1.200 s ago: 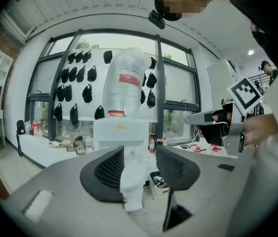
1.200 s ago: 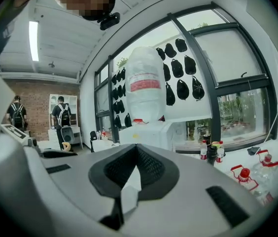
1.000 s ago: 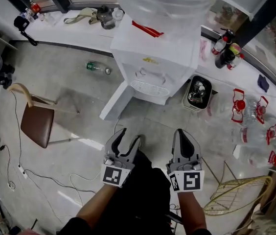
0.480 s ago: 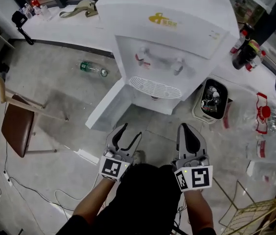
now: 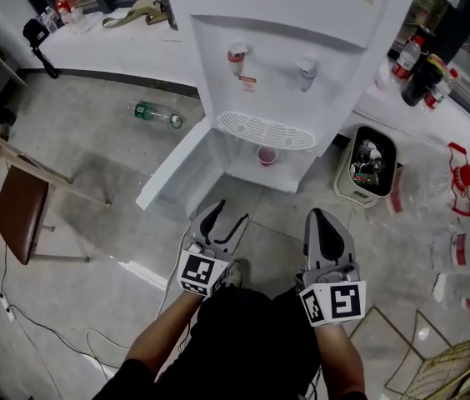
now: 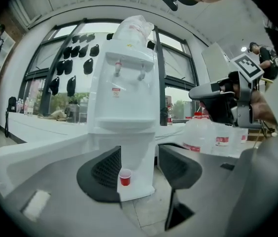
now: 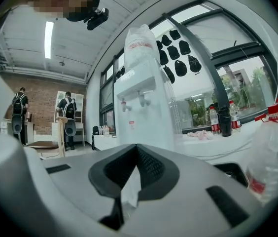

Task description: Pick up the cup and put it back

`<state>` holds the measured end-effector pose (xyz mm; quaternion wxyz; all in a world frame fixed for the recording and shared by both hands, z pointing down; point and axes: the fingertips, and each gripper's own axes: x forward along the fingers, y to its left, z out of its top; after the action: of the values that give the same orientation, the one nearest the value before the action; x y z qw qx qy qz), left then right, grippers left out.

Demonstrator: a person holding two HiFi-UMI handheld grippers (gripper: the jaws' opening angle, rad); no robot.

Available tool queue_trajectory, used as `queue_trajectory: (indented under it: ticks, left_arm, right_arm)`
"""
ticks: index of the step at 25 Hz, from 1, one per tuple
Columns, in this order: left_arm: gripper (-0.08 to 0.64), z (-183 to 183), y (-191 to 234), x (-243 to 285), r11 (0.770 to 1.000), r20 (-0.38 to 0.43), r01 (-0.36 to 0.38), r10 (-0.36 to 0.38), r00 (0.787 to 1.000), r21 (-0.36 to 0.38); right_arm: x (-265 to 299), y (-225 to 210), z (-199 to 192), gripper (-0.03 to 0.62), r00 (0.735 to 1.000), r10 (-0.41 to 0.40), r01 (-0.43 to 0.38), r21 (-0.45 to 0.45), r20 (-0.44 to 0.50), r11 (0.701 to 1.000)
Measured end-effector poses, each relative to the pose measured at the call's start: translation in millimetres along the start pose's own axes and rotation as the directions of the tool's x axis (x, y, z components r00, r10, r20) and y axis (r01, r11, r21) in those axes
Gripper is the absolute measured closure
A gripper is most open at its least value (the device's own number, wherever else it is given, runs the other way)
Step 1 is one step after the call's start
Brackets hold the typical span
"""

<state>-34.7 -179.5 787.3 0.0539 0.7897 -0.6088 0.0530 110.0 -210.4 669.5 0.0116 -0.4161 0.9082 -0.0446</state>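
A small red cup (image 5: 266, 155) stands in the open lower compartment of the white water dispenser (image 5: 302, 23), under the drip grille. In the left gripper view the cup (image 6: 124, 177) shows far ahead, beyond the jaws. My left gripper (image 5: 225, 219) is low over the floor in front of the dispenser, open; its jaws have just been opening with nothing between them. My right gripper (image 5: 320, 219) is beside it on the right, shut and empty. It points at the dispenser (image 7: 144, 107), and its jaw tips (image 7: 135, 152) meet.
The dispenser's cabinet door (image 5: 172, 177) swings open to the left. A waste bin (image 5: 370, 163) stands right of the dispenser, with water jugs (image 5: 468, 223) and a wire rack (image 5: 435, 348) further right. A plastic bottle (image 5: 155, 115) lies on the floor; a chair (image 5: 18, 215) stands at the left.
Both grippers and the view have sunk lower. The dispenser's taps, then its open lower compartment with the cup, have come into sight. The left jaws stand slightly wider.
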Motion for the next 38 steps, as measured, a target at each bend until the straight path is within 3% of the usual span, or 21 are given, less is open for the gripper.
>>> queue_trajectory:
  ticks: [12,26,38]
  left_arm:
    - [0.334,-48.9,25.4,87.5,0.999,-0.025,-0.021,0.022,0.999,0.030]
    - [0.287,-161.4,51.1,190.9,0.998,-0.228,0.033,-0.019,0.973,0.056]
    - [0.236,-209.5,67.7,249.7,1.000,-0.329,0.018,-0.019,0.944,-0.008]
  right_arm:
    - [22.6,-15.3,-36.2,0.598,0.999,-0.041,0.042,0.001,-0.016,0.999]
    - [49.2,-35.4,-71.5,0.598,0.995,-0.085,0.087,0.030,-0.044,0.996]
    - [61.8,-39.8,-81.7,0.598,0.994,-0.092,0.094,0.028,-0.062,0.995]
